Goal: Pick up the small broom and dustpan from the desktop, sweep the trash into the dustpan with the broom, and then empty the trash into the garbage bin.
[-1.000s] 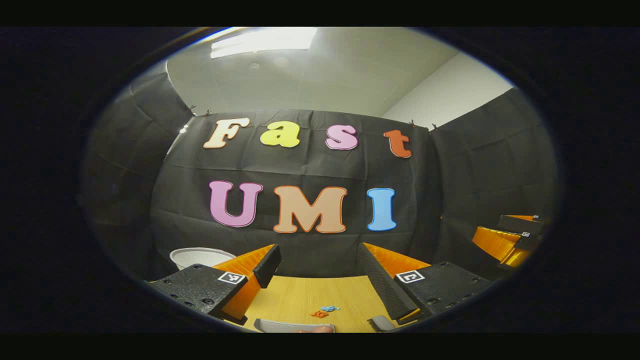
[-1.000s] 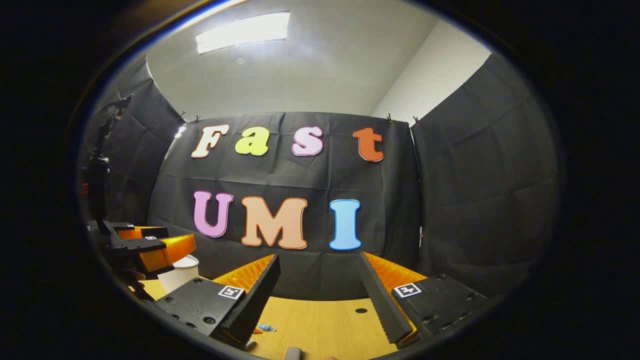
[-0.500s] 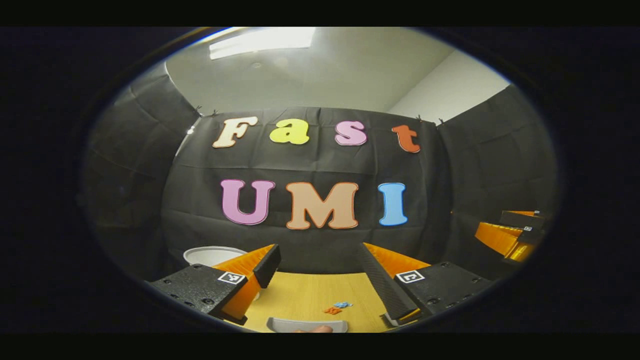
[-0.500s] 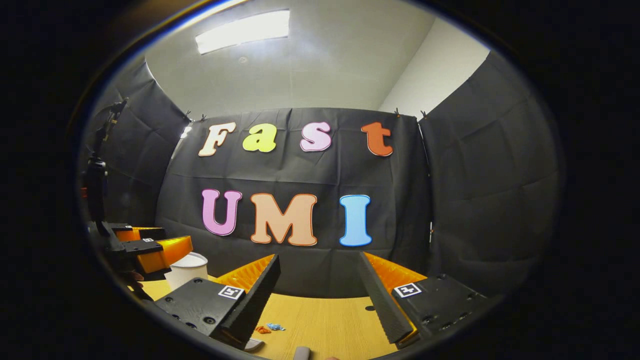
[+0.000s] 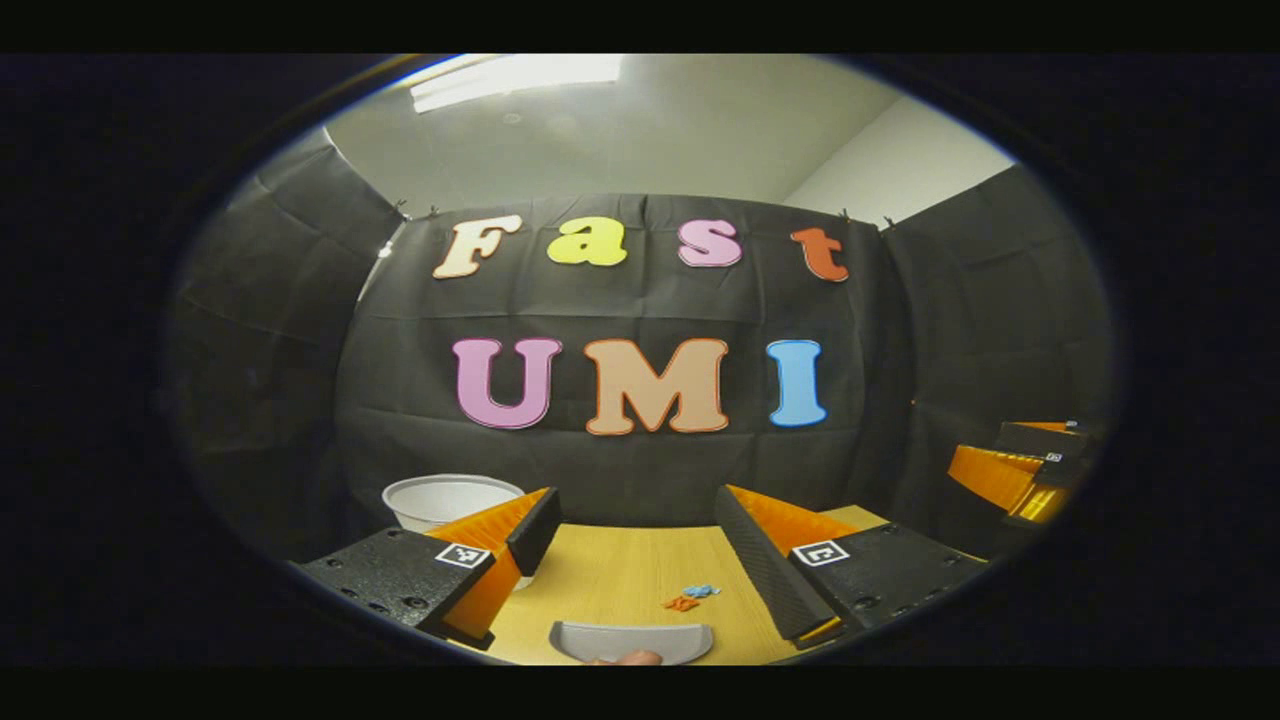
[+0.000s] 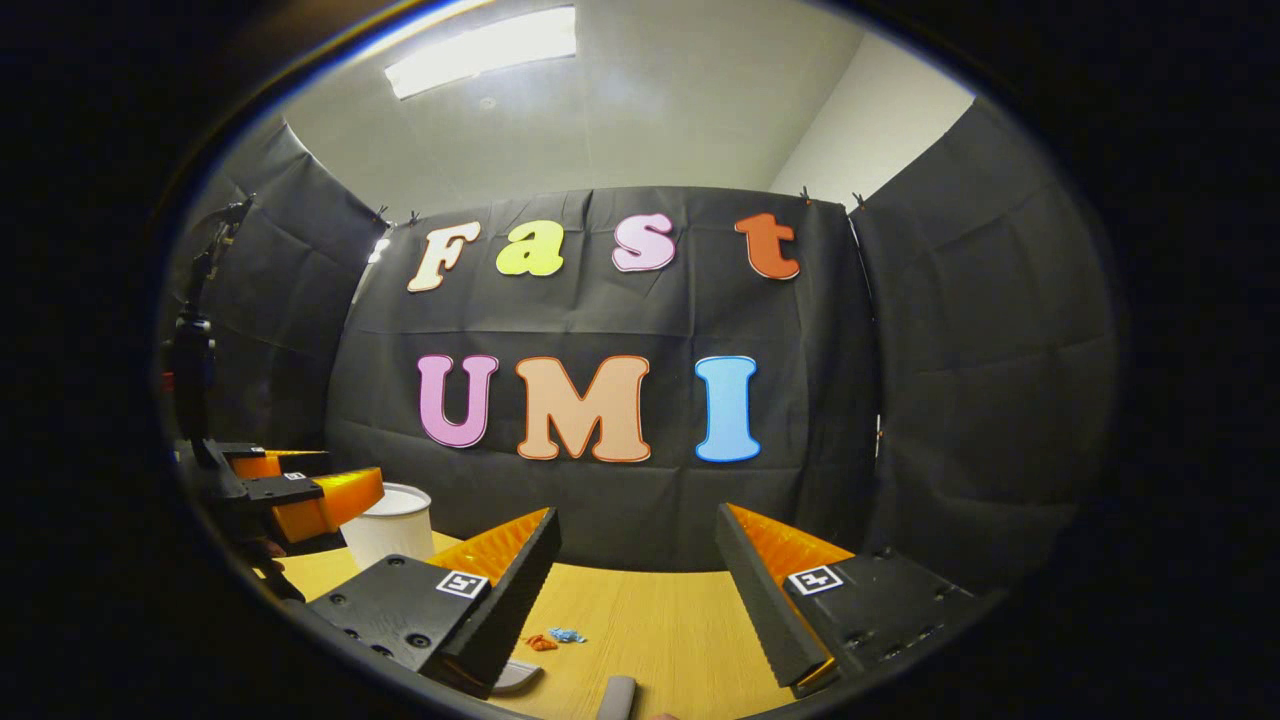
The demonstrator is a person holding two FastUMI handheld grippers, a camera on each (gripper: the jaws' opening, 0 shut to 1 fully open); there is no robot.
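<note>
- Here, my left gripper (image 5: 636, 560) hangs above the wooden table (image 5: 610, 575) with its jaws spread wide and nothing between them.
- My right gripper (image 6: 636, 590) is likewise released, jaws apart, holding nothing; in the left gripper view it also shows far off at the right side.
- In the left gripper view the grey dustpan (image 5: 631, 641) lies on the table near its near edge, its curved lip turned toward the far edge (a pale rounded bit sits at its near side; I cannot tell what it is).
- Just beyond the dustpan lies the trash (image 5: 691, 598): a small orange scrap and a small blue scrap, close beside each other, apart from the dustpan's lip.
- In the right gripper view the trash (image 6: 554, 639) lies on the table just beside my left finger there, and a grey corner of the dustpan (image 6: 515, 678) peeks out under that finger.
- A grey stub, perhaps the broom (image 6: 617, 696) handle (too little shows to be sure), lies at the near edge between my right gripper's fingers.
- The white garbage bin (image 5: 448, 499) stands toward the table's far left corner, upright, well apart from the trash.
</note>
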